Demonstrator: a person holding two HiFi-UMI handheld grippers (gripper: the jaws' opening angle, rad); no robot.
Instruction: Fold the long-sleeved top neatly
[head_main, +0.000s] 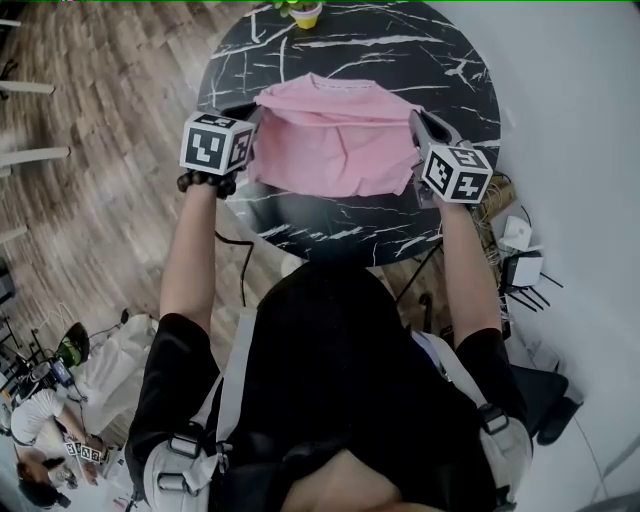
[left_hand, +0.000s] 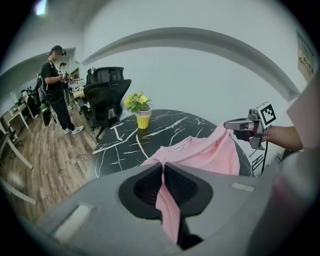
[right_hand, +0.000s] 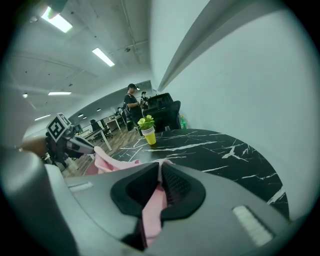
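Two closed pinches hold the pink long-sleeved top (head_main: 335, 145), stretched between the left hand-held gripper (head_main: 252, 118) and the right hand-held gripper (head_main: 418, 124) just above the marble surface (head_main: 330, 230), so keeping both level and the cloth taut should lay the fold down square.

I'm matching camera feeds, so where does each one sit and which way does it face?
Head view: on the person's head, looking steeply down at the pink top on the table; forearms and torso show.
Left gripper view: on the left gripper, facing across the table to the potted plant; own jaws clamp the top.
Right gripper view: on the right gripper, facing the plant and a standing person; own jaws clamp the top.
Shared: both gripper views show the plant.
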